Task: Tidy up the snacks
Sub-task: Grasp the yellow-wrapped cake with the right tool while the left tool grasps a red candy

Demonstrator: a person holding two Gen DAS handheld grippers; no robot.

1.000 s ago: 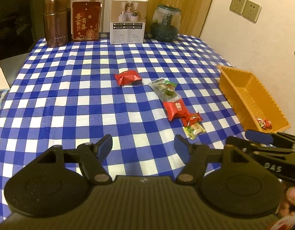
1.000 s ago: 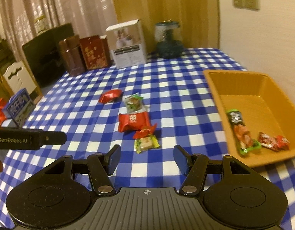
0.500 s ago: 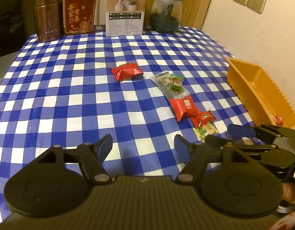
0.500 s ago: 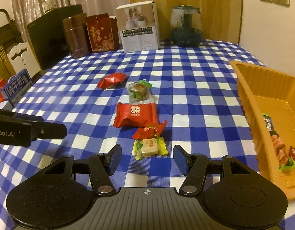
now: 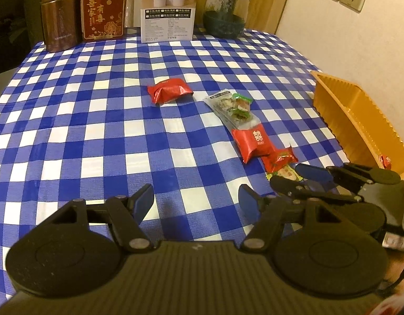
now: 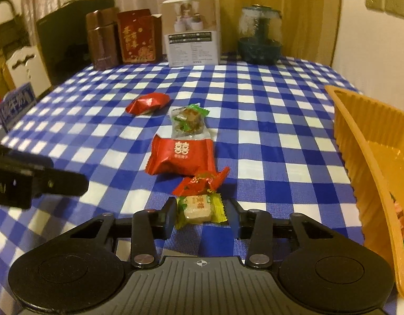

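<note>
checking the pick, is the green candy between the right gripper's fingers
Yes, the green candy lies between the closing fingers of the right gripper.

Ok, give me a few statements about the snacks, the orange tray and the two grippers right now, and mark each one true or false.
1. The yellow-green wrapped candy lies between the fingers of the right gripper, whose jaws are closing. True.
2. The left gripper holds a red packet. False: nothing is between its open fingers.
3. The orange tray is empty. False: a few wrapped snacks lie at its near end.
4. The red packet with white characters lies on the checked tablecloth. True.
5. The glass jar stands inside the tray. False: it stands at the table's far edge.
</note>
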